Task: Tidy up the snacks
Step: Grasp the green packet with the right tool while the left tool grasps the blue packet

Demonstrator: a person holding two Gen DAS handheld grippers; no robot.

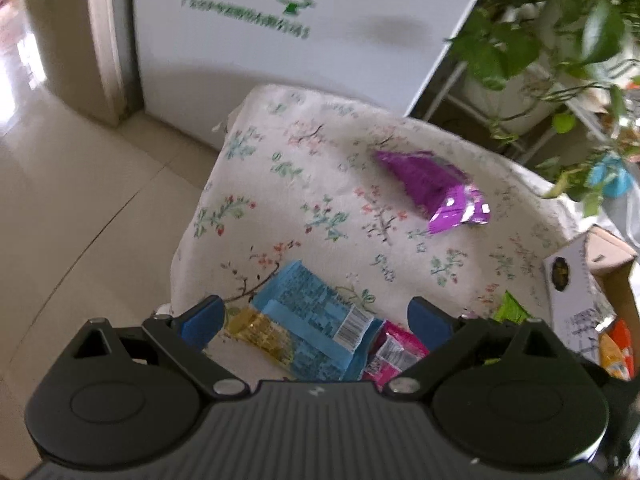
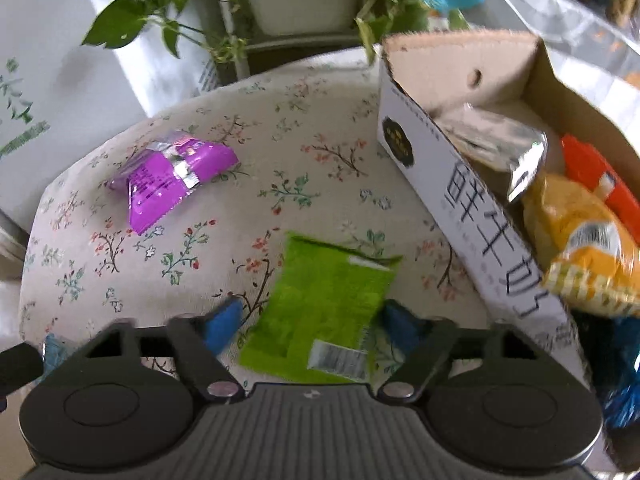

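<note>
My left gripper [image 1: 314, 316] is open above a blue snack packet [image 1: 316, 320], with a yellow packet [image 1: 260, 336] and a pink packet [image 1: 394, 354] beside it on the floral cloth. A purple packet [image 1: 434, 188] lies farther off; it also shows in the right wrist view [image 2: 172, 176]. My right gripper [image 2: 316, 322] is open, its blue fingers on either side of a green packet [image 2: 324, 312]. A cardboard box [image 2: 448, 184] at the right holds a silver packet [image 2: 496, 140], a yellow bag [image 2: 580, 240] and an orange packet [image 2: 600, 180].
The floral-cloth table [image 1: 320, 152] drops to tiled floor [image 1: 80, 200] at the left. A white cabinet [image 1: 300, 40] stands behind it. Potted plants [image 1: 560, 40] on a white rack crowd the back right. The box also shows at the left view's right edge [image 1: 572, 292].
</note>
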